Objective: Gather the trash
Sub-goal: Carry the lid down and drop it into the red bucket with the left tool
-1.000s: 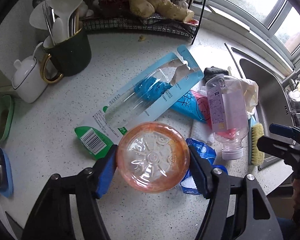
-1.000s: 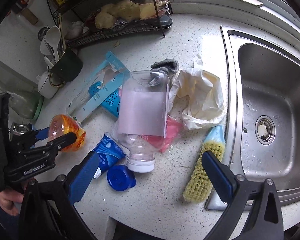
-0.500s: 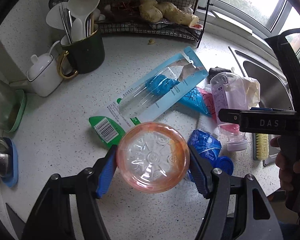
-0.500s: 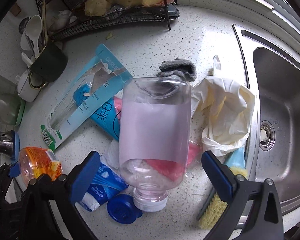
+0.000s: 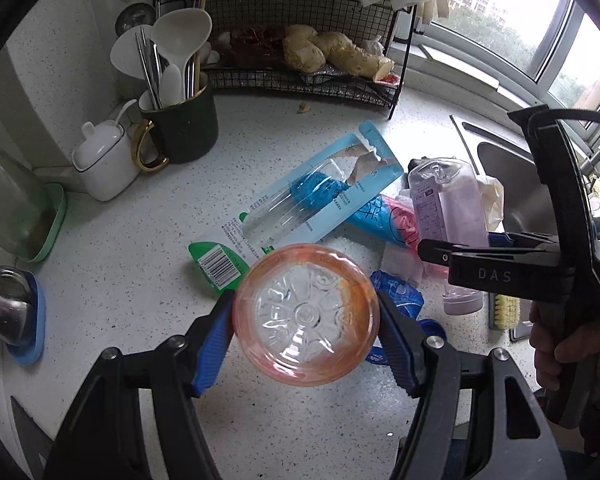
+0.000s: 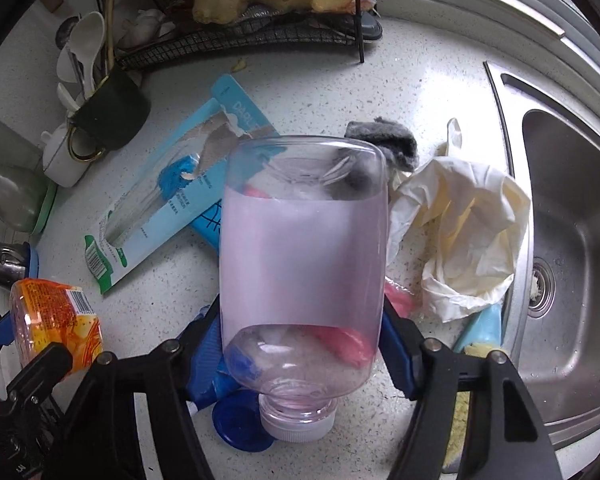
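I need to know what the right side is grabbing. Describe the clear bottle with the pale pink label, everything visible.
The clear bottle is see-through plastic with a pale pink label round its middle, a dimpled base and a whitish screw cap. It looks empty. It stands cap-down and tilted on the speckled counter, among wrappers, next to a loose blue cap. The right hand-held gripper has just been closing, and its blue pads now sit against the bottle's lower sides.

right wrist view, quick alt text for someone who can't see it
The right gripper has just closed on a clear bottle with a pink label, cap down on a speckled counter. Crumpled white gloves lie beside a steel sink.
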Demonstrator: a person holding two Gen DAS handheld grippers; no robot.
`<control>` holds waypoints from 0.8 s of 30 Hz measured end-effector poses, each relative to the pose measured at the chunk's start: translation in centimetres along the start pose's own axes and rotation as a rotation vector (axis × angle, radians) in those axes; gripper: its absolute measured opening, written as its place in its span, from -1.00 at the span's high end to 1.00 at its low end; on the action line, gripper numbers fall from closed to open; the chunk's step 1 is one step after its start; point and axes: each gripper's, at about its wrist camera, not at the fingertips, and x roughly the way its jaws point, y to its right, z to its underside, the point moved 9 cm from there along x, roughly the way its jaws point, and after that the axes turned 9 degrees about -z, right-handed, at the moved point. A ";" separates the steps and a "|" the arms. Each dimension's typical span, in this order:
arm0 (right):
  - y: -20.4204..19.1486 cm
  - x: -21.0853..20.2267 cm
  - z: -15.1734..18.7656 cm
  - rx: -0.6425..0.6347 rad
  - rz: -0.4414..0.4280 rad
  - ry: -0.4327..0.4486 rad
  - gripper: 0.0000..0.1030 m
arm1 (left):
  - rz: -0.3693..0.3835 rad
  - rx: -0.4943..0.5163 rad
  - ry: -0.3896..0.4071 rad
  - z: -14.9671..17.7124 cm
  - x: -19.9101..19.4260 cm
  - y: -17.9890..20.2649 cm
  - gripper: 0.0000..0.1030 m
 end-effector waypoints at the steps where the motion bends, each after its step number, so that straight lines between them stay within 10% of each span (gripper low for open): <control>1: -0.2 -0.8 0.1 -0.011 -0.003 0.015 -0.29 | -0.001 -0.001 0.007 0.0 -0.6 0.1 -0.27; 24: 1.6 -14.8 9.8 -0.162 -0.092 0.130 -0.29 | -0.005 0.075 0.082 6.1 -11.4 9.8 -0.27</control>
